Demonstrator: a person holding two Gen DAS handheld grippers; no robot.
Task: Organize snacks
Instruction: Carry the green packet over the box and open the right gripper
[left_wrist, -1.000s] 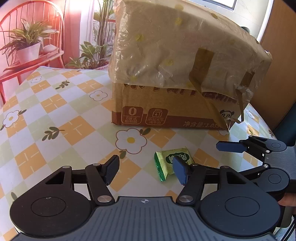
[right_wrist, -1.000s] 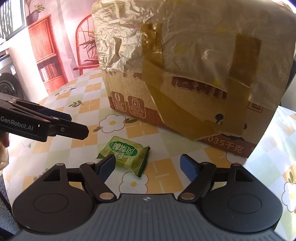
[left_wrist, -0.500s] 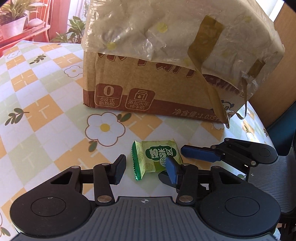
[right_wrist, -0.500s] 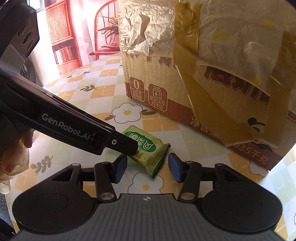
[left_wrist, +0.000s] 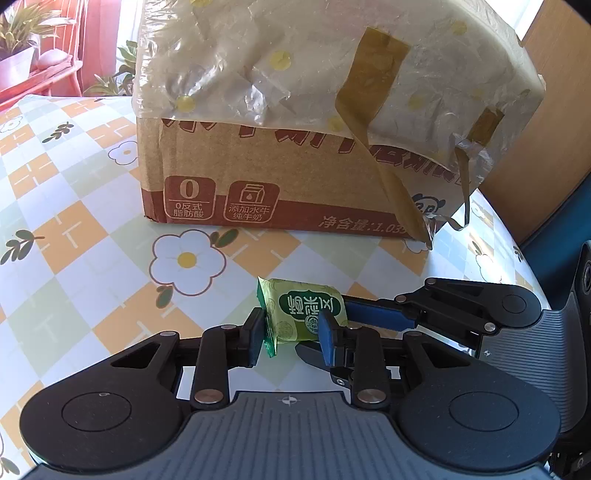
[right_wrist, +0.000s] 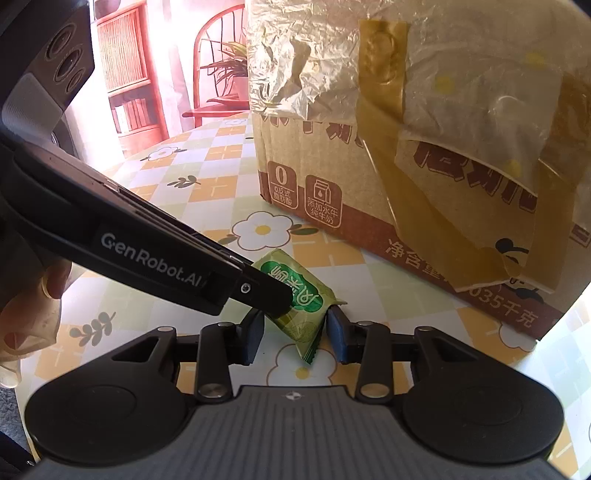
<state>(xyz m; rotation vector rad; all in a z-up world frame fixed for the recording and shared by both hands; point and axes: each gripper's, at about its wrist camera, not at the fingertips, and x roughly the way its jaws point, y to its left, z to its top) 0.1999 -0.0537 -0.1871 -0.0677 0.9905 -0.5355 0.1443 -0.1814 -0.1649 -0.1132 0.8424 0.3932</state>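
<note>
Surface: checked floral counter (left_wrist: 74, 236), sunlit, carrying a taped cardboard box (left_wrist: 280, 177) with plastic film draped over its top; potted plants and red furniture stand behind it.
Task item: one green snack packet (left_wrist: 299, 314), on the counter just in front of the box, near the box's right front corner.
Change, left hand-held gripper (left_wrist: 291, 334): jaws have just been closing; they now stand narrow, with the packet between them and both pads against it, one at its crimped left edge.
Change, right hand-held gripper (right_wrist: 295, 332): jaws have just been closing; now narrow, with the near end of the same packet (right_wrist: 301, 310) between them and both pads at or against its sides.
Meaning: judged as the grasp step of a pick; both tools converge on one packet, so one must release before it can be carried off.
Long axis: roughly parallel to the box front.
Pointing: in the right wrist view the packet tilts, far end raised under the left tool's finger (right_wrist: 266, 295), crimped near end lowest.
Label: printed face upward.
</note>
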